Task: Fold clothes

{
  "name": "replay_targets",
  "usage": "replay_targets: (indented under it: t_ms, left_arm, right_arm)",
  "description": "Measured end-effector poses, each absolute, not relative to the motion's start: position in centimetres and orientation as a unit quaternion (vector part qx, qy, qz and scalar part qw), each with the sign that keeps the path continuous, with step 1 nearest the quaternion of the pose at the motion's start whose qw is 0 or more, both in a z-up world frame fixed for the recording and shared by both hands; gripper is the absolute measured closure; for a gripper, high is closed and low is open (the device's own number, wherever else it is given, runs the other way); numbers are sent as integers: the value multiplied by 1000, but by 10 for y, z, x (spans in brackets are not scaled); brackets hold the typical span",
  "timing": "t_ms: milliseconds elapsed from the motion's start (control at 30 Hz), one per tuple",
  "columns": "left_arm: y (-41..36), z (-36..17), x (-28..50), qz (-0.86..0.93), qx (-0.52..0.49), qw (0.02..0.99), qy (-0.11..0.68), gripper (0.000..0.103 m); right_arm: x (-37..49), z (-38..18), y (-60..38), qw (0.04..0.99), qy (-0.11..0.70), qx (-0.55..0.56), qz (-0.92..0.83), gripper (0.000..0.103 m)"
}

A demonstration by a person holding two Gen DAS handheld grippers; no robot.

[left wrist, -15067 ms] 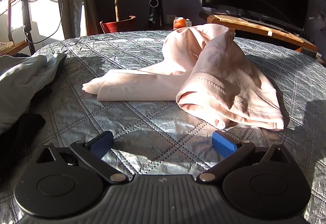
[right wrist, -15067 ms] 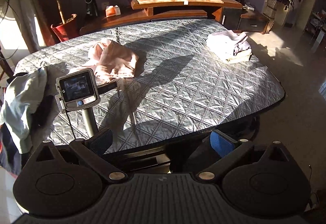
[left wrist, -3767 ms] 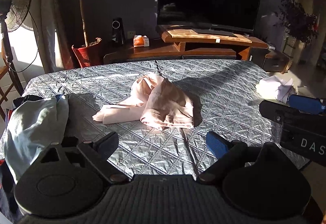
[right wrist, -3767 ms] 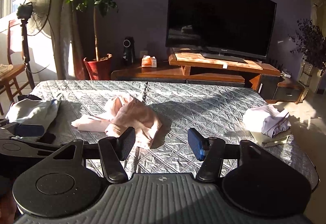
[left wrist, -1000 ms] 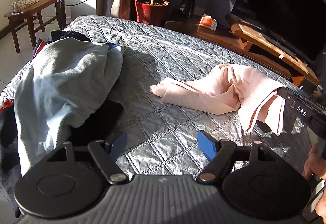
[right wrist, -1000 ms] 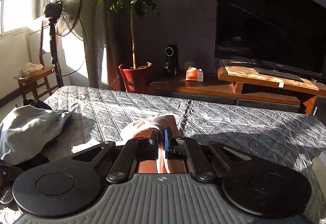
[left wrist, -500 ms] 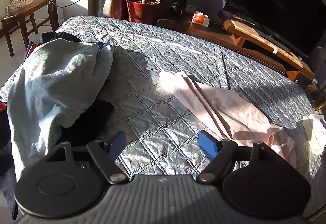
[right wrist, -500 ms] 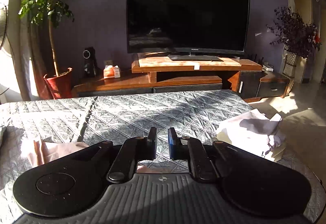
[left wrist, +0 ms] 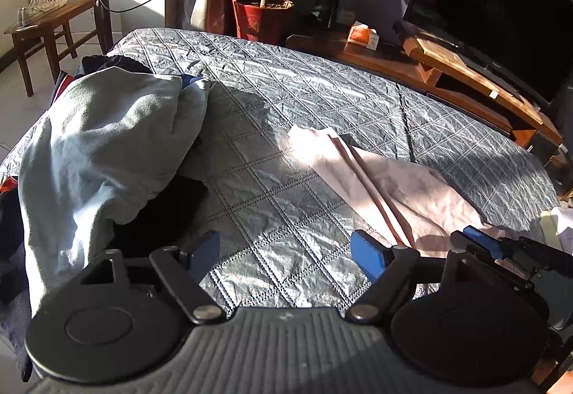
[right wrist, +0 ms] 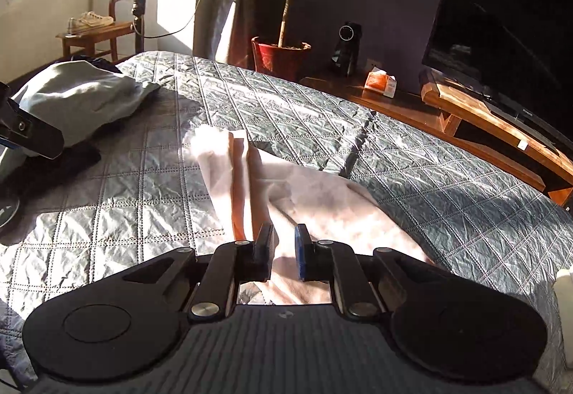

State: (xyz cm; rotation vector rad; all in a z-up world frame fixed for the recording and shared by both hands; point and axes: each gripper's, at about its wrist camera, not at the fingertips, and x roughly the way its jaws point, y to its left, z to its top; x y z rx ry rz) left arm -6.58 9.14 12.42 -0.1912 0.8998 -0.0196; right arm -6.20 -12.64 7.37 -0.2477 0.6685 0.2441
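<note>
A pale pink garment [left wrist: 394, 186] [right wrist: 322, 208] lies stretched out flat on the grey quilted bed cover [left wrist: 286, 100] [right wrist: 286, 107], one narrow end pointing far left. My right gripper [right wrist: 284, 247] hovers low over its near part. Its jaws are closing, with a narrow gap, and pink cloth shows in that gap, but the pads do not press on it. In the left wrist view the right gripper's blue fingertip [left wrist: 481, 242] sits at the garment's right end. My left gripper [left wrist: 284, 251] stands open over bare quilt, left of the garment.
A light grey-blue garment [left wrist: 100, 143] [right wrist: 78, 97] is heaped on dark clothes [left wrist: 168, 208] at the bed's left. A folded white stack [left wrist: 562, 218] sits at the right edge. Beyond the bed are a TV [right wrist: 501, 18], a wooden stand [right wrist: 483, 115], a red plant pot [right wrist: 281, 57] and a chair [left wrist: 46, 22].
A second ago my right gripper held the pink garment up. The garment now lies flat and stretched, and the right gripper has let go and come down over it. The left gripper kept still.
</note>
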Motion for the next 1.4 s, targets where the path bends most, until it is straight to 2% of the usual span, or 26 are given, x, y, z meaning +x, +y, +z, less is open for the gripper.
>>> replay_targets:
  t_ms: [200, 533, 567, 600, 633, 733, 900, 1100, 1200, 1300, 1333, 1400]
  left_arm:
    - [94, 123, -66, -19, -90, 894, 439, 21]
    - [96, 122, -66, -23, -94, 892, 442, 21]
    - [96, 122, -66, -23, -94, 892, 442, 21]
    - [96, 121, -66, -23, -94, 892, 442, 21]
    - [96, 121, -66, -23, -94, 891, 443, 21]
    - [95, 121, -66, -21, -94, 891, 444, 21]
    - [96, 121, -66, -18, -98, 891, 444, 21]
    - [93, 122, -67, -20, -93, 892, 442, 20]
    - [90, 121, -66, -18, -91, 891, 444, 20]
    - [89, 119, -65, -17, -87, 890, 446, 20]
    - [89, 119, -65, -16, -86, 890, 448, 20]
    - [90, 117, -65, -15, -86, 889, 450, 20]
  right_arm:
    - [-40, 52, -101, 918, 345, -150, 122, 87]
    - [-18, 22, -95, 906, 381, -141, 121, 86]
    - [-17, 22, -95, 906, 381, -138, 121, 88]
    - [-16, 22, -96, 906, 382, -133, 123, 96]
    - [-18, 25, -98, 907, 382, -124, 127, 103]
    - [-25, 34, -105, 909, 381, -95, 139, 103]
    - [-57, 80, -121, 920, 346, -57, 173, 103]
    - [-55, 129, -128, 928, 302, -99, 195, 103]
    - [-20, 130, -123, 945, 240, -178, 136, 102]
    - [16, 134, -143, 957, 245, -143, 56, 101]
    - [18, 139, -155, 962, 247, -99, 53, 100]
    - [2, 141, -185, 969, 241, -30, 40, 83]
